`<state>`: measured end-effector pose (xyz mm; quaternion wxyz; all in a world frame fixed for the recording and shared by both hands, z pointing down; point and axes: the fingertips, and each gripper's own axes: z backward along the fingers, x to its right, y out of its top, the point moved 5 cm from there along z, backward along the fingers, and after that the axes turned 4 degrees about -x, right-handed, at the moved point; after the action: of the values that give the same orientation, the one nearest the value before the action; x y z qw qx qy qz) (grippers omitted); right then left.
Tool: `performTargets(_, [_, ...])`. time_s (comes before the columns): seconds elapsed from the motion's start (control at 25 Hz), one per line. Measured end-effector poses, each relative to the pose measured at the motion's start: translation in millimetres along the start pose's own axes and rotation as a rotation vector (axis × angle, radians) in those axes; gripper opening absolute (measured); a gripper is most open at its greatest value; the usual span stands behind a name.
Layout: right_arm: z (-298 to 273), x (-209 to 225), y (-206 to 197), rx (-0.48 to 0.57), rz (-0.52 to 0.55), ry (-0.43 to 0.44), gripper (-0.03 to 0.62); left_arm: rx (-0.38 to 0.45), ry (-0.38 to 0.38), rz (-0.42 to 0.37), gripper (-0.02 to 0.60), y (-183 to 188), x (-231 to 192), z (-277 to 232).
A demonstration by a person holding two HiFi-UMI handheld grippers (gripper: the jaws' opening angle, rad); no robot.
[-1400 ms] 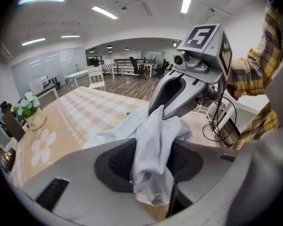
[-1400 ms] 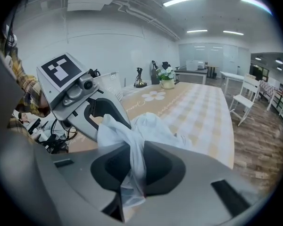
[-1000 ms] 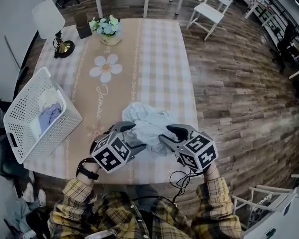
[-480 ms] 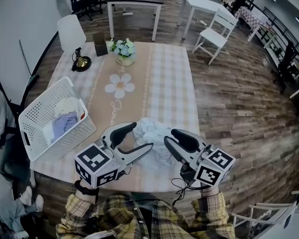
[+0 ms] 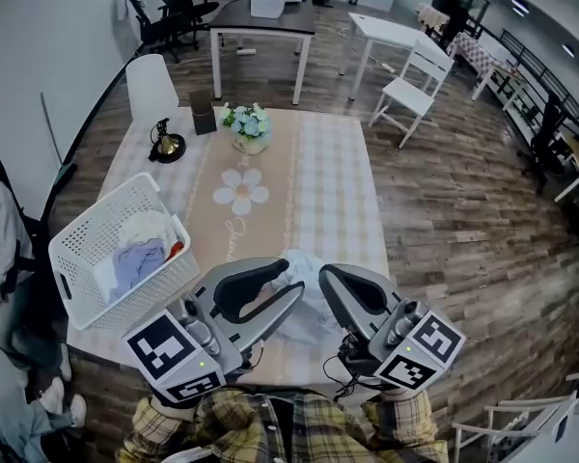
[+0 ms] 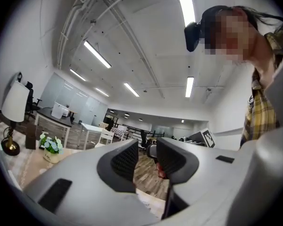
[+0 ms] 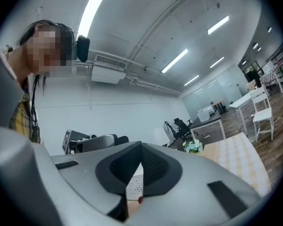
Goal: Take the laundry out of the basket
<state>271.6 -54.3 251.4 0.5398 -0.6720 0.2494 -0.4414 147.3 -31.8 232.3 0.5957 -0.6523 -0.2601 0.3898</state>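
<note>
Left to right. The white perforated plastic laundry basket (image 5: 89,257) is still sitting at the left edge of the counter (image 5: 340,193), tipped toward you. It is still holding a heap of white and lavender clothes (image 5: 138,255), so the task is only partly finished.

You are carrying the left gripper (image 5: 294,278) raised and pointing level, clear of the cloth it was leaning over a second ago. Its jaws have just been closing and are now standing a narrow gap apart with nothing between them. In the left gripper view (image 6: 148,161) only floor and counter edge are showing through that gap.

The crumpled pale blue-white garment (image 5: 312,307) is lying released on the near edge of the counter, below and between the two grippers and touching neither.

You are likewise lifting the right gripper (image 5: 326,276) away. Its jaws have just been closing and are now meeting, clenched on nothing, as the right gripper view (image 7: 140,166) confirms.

Reading: this garment is now counting as taken out. The next reach is probably heading left to the basket, and both grippers are going to need reopening first.
</note>
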Motion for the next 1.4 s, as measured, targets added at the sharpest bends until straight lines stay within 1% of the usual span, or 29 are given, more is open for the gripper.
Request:
performTargets(0.08, [-3, -11, 3, 0.007, 0.018, 0.004, -0.005, 0.005, 0.003, -0.012, 0.087, 4, 2, 6])
performTargets(0.12, [-4, -16, 4, 0.009, 0.028, 0.002, -0.005, 0.005, 0.004, -0.014, 0.073, 6, 3, 10])
performTargets(0.2, [-6, -24, 6, 0.007, 0.048, -0.006, -0.005, 0.004, 0.006, -0.011, 0.021, 6, 3, 15])
performTargets(0.24, [-7, -27, 5, 0.004, 0.056, -0.011, -0.005, 0.003, 0.006, -0.008, 0.011, 6, 2, 17])
performTargets(0.56, [-14, -35, -1, -0.022, 0.054, -0.041, -0.005, -0.010, 0.003, 0.008, 0.011, 5, -4, 29])
performTargets(0.8, [-21, -41, -8, -0.043, 0.043, -0.039, -0.005, -0.019, -0.001, -0.003, 0.011, 3, -7, 33])
performTargets(1.08, [-25, -43, -13, -0.064, 0.039, -0.046, -0.005, -0.023, -0.004, 0.006, 0.011, 1, -9, 38])
performTargets(1.4, [-27, -40, -17, -0.057, 0.040, -0.028, -0.005, -0.035, 0.000, -0.003, 0.012, -5, -10, 37])
